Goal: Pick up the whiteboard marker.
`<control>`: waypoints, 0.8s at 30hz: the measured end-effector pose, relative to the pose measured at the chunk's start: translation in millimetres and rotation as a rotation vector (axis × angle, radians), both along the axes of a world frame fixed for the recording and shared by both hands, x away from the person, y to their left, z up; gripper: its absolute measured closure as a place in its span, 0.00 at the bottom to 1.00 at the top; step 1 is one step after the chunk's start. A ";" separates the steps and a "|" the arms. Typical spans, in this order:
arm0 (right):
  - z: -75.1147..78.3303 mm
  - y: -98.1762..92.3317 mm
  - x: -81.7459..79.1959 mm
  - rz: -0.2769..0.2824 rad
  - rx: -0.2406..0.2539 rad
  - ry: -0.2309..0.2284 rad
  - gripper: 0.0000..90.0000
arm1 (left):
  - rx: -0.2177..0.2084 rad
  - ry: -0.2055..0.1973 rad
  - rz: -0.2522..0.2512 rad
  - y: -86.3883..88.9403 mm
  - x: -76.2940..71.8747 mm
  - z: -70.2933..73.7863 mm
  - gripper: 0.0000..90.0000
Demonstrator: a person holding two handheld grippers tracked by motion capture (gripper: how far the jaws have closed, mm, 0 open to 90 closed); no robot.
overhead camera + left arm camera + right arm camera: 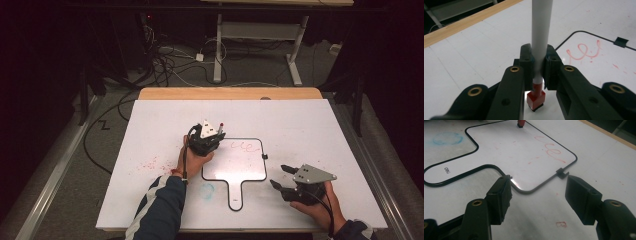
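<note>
The left gripper (206, 136) stands over the upper left corner of the small whiteboard (235, 172), its jaws clamped on the white barrel of a marker (541, 37). In the left gripper view the red tip (536, 98) points down, at or just above the white surface (150, 200); contact cannot be confirmed. The marker is judged light, rigid and smooth-walled, so it may slip or rotate under writing pressure. Hold it on the lower barrel, close to the tip, as shown.

The whiteboard lies flat at the centre of the surface, handle toward the person, with red scribbles (550, 148) near its top edge. It is judged thin, stiff, light and liable to slide if pushed. Its black rim, the handle, or the small clip (562, 173) on the right edge offer purchase.

The right gripper (280, 176) rests low just beside the board's lower right corner. Its jaws stand wide apart and hold nothing; the corner and clip lie just ahead of them.
</note>
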State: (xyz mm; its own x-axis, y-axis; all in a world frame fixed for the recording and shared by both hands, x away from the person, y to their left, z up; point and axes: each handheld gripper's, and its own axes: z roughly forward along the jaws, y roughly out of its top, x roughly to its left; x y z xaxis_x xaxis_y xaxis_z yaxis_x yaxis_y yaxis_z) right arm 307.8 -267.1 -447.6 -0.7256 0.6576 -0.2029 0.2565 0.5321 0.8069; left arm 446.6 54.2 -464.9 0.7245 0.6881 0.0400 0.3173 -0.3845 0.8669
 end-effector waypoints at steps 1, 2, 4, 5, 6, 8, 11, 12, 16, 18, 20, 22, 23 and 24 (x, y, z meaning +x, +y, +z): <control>-0.3 0.3 0.2 0.002 -0.001 0.003 0.43 | -0.006 0.006 0.004 -1.4 1.8 0.1 0.87; -0.8 0.8 0.2 0.000 -0.002 0.006 0.43 | -0.004 0.009 0.004 -3.7 3.3 0.4 0.87; -1.3 1.4 0.3 0.005 -0.008 0.004 0.43 | 0.000 0.017 -0.012 -10.0 5.7 1.6 0.87; -1.3 1.5 0.3 0.006 -0.009 0.004 0.43 | 0.002 0.014 -0.023 -13.3 5.8 1.6 0.87; -1.2 1.6 0.2 0.009 -0.009 0.003 0.43 | 0.009 0.012 -0.040 -18.5 5.5 1.9 0.87; -1.1 1.6 0.2 0.010 -0.007 0.004 0.43 | 0.008 0.021 -0.069 -26.3 3.9 2.7 0.87; -1.4 1.0 0.6 0.012 -0.009 0.004 0.43 | 0.021 0.018 -0.102 -33.7 0.6 3.5 0.87; -1.5 0.9 0.6 0.011 -0.010 0.006 0.43 | 0.024 0.017 -0.105 -34.4 0.2 3.6 0.87; -0.8 0.1 0.0 0.009 -0.009 0.004 0.43 | 0.040 0.001 -0.068 -28.7 3.8 3.2 0.87; -0.2 -0.4 0.0 0.009 -0.010 0.001 0.43 | 0.037 0.000 -0.036 -23.6 7.3 2.5 0.87; 0.1 -0.4 0.2 0.009 -0.010 -0.002 0.43 | 0.024 0.011 -0.012 -19.7 10.9 2.2 0.87; 0.0 -0.1 0.2 0.008 -0.009 0.000 0.43 | 0.017 0.023 -0.002 -20.9 13.0 2.3 0.87; -0.1 0.3 0.3 0.007 -0.008 0.001 0.43 | 0.025 0.022 -0.010 -24.9 13.1 2.5 0.87; -0.3 0.7 0.5 0.010 -0.010 0.000 0.43 | 0.025 0.027 -0.029 -29.0 12.8 3.1 0.87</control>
